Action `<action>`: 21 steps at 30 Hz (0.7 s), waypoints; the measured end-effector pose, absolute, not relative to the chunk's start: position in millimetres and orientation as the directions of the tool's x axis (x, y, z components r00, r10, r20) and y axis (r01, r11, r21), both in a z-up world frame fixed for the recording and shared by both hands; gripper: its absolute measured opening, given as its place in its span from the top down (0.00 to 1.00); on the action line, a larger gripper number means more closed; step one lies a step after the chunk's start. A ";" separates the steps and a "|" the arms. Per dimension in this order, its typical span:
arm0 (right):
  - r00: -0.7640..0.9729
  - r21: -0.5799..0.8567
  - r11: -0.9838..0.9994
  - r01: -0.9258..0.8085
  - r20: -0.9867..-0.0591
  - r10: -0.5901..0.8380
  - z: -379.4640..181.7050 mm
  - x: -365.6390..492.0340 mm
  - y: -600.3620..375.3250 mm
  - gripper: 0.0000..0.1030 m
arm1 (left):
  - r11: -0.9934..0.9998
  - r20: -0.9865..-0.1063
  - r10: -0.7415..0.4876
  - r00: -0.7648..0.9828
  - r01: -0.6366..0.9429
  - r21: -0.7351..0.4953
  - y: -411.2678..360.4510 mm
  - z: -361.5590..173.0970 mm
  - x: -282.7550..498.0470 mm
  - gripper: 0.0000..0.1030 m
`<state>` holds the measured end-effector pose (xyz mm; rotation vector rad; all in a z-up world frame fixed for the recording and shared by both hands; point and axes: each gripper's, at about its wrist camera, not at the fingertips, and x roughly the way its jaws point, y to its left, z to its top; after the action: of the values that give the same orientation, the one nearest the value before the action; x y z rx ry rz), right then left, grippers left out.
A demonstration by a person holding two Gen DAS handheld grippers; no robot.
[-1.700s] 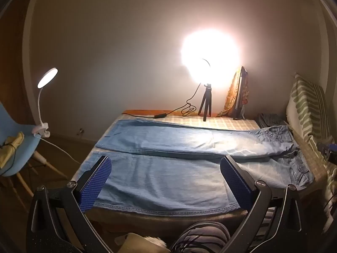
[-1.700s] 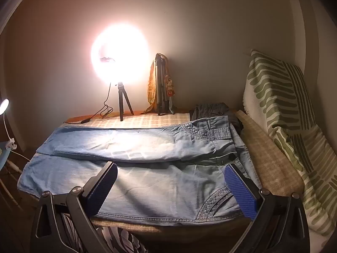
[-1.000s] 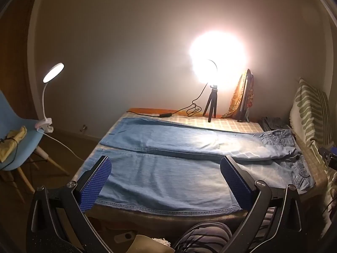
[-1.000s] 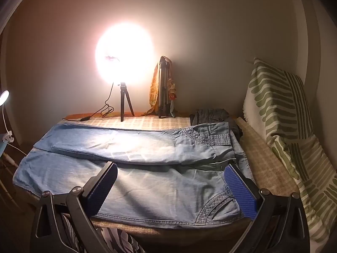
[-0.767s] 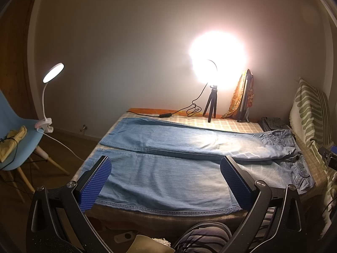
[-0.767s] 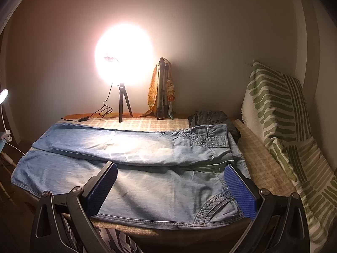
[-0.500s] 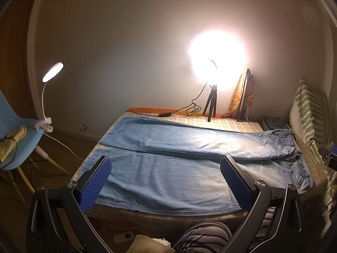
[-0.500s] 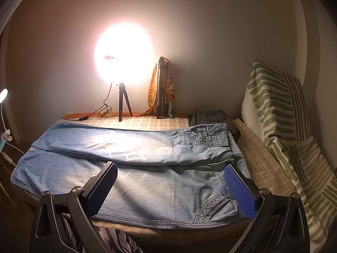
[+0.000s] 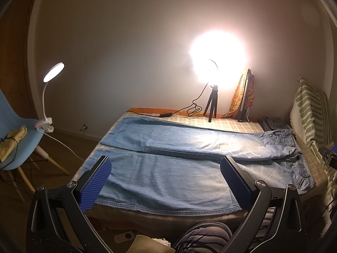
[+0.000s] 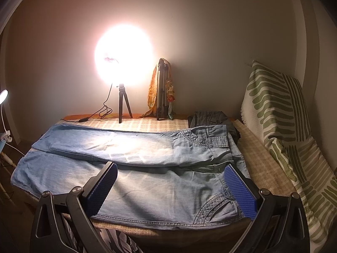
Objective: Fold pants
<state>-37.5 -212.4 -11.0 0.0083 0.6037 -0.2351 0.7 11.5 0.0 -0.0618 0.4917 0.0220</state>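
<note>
Currently, the left claw (image 9: 165,182) is held with its pads wide apart, gripping nothing. The right claw (image 10: 172,189) is likewise spread and empty. Ahead of and below both claws, the jeans (image 9: 168,168) are laid flat across the bed (image 10: 265,168), waistband toward the right claw's side.

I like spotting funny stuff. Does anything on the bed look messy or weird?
Not much. The jeans lie flat with the legs spread apart. A dark garment sits bunched up behind the waistband, and a scarf hangs over a folded tripod.
</note>
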 end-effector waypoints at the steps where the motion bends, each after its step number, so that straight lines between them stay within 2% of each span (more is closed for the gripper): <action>1: 0.797 -0.062 0.973 0.222 -0.563 -0.217 -11.1 -37.6 -212.0 0.00 | 0.998 -0.473 0.005 0.881 -0.035 -0.055 11.5 0.0 1.0 0.00; 21: 0.798 -0.065 0.973 0.222 -0.561 -0.220 -10.4 -37.6 -211.1 0.00 | 0.998 -0.472 0.005 0.881 -0.036 -0.055 11.5 0.0 0.4 0.00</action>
<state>-37.6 -211.1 -10.4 0.0044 0.6015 -0.2370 0.4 11.5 0.0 -0.0630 0.4915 0.0213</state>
